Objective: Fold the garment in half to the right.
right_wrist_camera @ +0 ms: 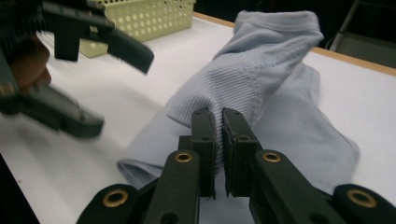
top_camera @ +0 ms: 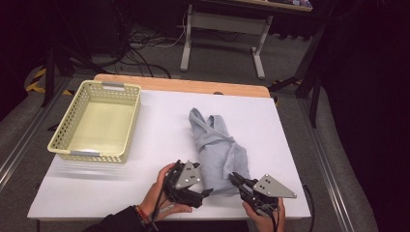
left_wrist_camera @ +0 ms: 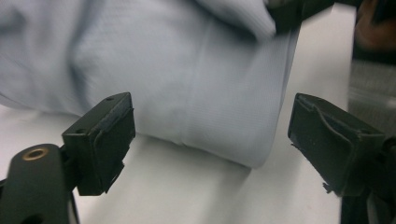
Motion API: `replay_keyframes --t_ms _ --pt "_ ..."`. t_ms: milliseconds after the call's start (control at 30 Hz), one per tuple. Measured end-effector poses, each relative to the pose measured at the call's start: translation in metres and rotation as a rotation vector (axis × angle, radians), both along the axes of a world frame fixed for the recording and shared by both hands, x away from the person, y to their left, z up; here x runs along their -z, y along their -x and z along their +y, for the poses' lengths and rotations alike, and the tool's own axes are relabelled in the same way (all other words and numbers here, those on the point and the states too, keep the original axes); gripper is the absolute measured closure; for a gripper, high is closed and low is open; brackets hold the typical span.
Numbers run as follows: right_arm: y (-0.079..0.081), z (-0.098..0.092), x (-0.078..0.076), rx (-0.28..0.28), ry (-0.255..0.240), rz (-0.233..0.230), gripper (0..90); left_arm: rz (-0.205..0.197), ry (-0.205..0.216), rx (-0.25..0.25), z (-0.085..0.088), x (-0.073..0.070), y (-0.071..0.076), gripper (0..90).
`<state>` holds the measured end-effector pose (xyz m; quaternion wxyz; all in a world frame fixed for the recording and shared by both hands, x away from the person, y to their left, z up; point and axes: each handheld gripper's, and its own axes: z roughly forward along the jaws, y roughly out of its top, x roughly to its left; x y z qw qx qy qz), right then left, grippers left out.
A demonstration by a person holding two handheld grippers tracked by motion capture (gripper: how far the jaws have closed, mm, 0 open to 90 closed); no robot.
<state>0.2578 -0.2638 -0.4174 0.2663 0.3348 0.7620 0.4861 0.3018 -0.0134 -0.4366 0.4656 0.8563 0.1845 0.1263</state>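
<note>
Right gripper (right_wrist_camera: 218, 135): jaws nearly closed, pinching a ribbed fold of the pale blue garment (top_camera: 217, 147). Left gripper (left_wrist_camera: 210, 140): jaws spread wide, holding nothing, the garment's near hem lying just ahead between them. Bare white tabletop (top_camera: 159, 140) extends beyond the left gripper to an empty yellow perforated basket (top_camera: 96, 121), well apart. Wooden table edge (top_camera: 193, 86) behind; grey floor and cables beyond.

A white table (top_camera: 145, 145) bears a pale yellow perforated basket (top_camera: 131, 121) at its far left corner, empty. A wooden strip (top_camera: 193, 86) edges the table's far side. Beyond the table, on grey floor, stand a white desk frame (top_camera: 186, 48) and tangled black cables (top_camera: 140, 41) — yellow-black tape (top_camera: 36, 79) lies off its far left.
</note>
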Motion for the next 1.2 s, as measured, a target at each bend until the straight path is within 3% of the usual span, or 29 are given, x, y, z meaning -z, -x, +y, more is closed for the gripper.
replay_keyframes --t_ms 133,233,300,400,500,567,633,800,933,1033,1200 --pt "0.003 -0.013 0.01 0.04 -0.001 0.029 84.2 0.035 -0.074 -0.013 -0.015 0.019 -0.007 15.5" --pt "0.002 -0.02 0.016 0.057 -0.003 0.06 84.1 0.066 -0.097 -0.016 -0.018 0.026 -0.012 17.4" --pt "0.002 -0.024 0.02 0.071 0.002 0.074 84.0 0.063 -0.114 -0.011 -0.02 0.027 -0.012 20.1" --pt "0.003 -0.028 0.025 0.085 0.01 0.096 83.7 0.062 -0.151 -0.001 -0.022 0.027 -0.012 28.1" --pt "0.002 -0.031 0.029 0.1 0.0 0.127 82.5 0.068 -0.164 0.013 -0.023 0.027 -0.012 41.9" --pt "0.0 -0.033 0.031 0.127 -0.002 0.144 74.8 0.081 -0.159 0.039 -0.023 0.027 -0.015 49.5" --pt "-0.003 -0.036 0.032 0.15 -0.029 0.165 61.5 0.105 -0.154 0.055 -0.021 0.027 -0.018 55.6" --pt "-0.002 -0.042 0.025 0.185 -0.068 0.129 47.5 0.105 -0.16 0.067 -0.012 0.026 -0.025 72.5" --pt "-0.002 -0.043 0.015 0.161 -0.119 0.103 43.3 0.098 -0.165 0.052 0.001 0.023 -0.031 81.6" --pt "-0.005 -0.04 0.013 0.157 -0.105 0.096 45.4 0.066 -0.181 0.049 0.01 0.018 -0.032 82.0" --pt "-0.029 -0.026 0.007 0.148 -0.057 0.088 49.8 0.015 -0.225 0.039 0.022 0.013 -0.027 82.7"
